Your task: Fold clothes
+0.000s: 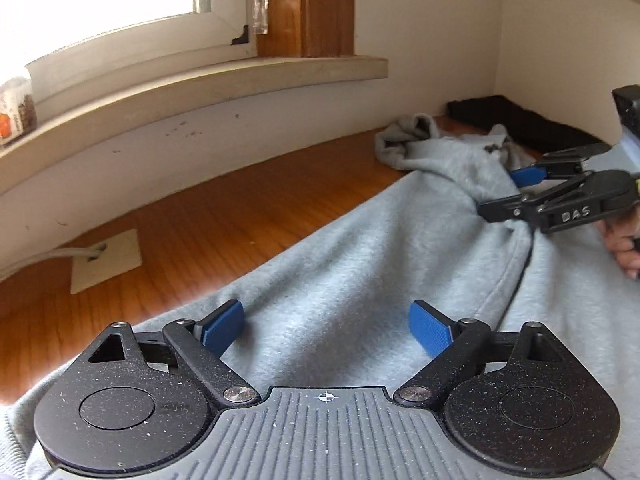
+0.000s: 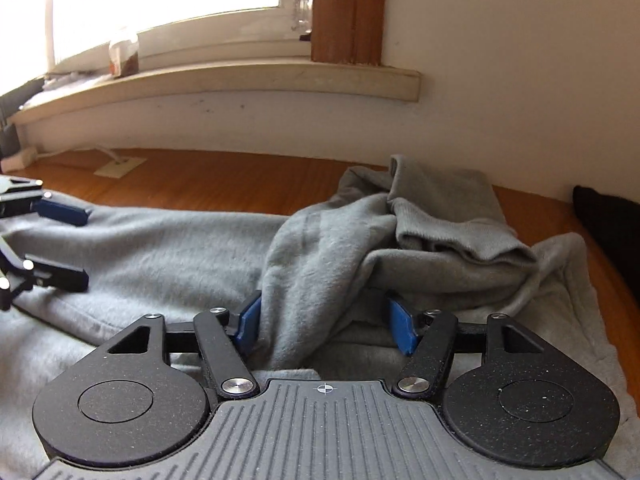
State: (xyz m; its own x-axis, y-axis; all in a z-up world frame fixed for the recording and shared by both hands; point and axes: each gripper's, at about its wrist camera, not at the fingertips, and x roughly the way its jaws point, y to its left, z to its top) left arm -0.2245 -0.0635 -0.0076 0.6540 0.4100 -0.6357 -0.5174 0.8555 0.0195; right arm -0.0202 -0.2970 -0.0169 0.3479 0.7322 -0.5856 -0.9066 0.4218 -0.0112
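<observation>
A light grey sweatshirt (image 1: 340, 260) lies spread over the wooden table (image 1: 200, 220), with a bunched sleeve and ribbed cuff (image 2: 440, 208) heaped at its far end. My left gripper (image 1: 326, 316) hovers open just above the flat cloth, its blue pads (image 1: 224, 326) wide apart and nothing between them. My right gripper (image 2: 322, 304) stands open at the heap. A raised fold of the sweatshirt (image 2: 160, 248) sits between its jaws, which do not pinch it. From the left wrist view the right gripper (image 1: 506, 194) shows at the right, and the left gripper (image 2: 82, 246) shows at the left of the right wrist view.
A white wall and a window sill (image 1: 200, 88) run behind the table. A jar (image 2: 124, 54) stands on the sill. A folded black cloth (image 1: 520, 120) lies in the far right corner. A white plate with a cable (image 1: 106, 260) sits on the wood at left. A hand (image 1: 624, 244) holds the right gripper.
</observation>
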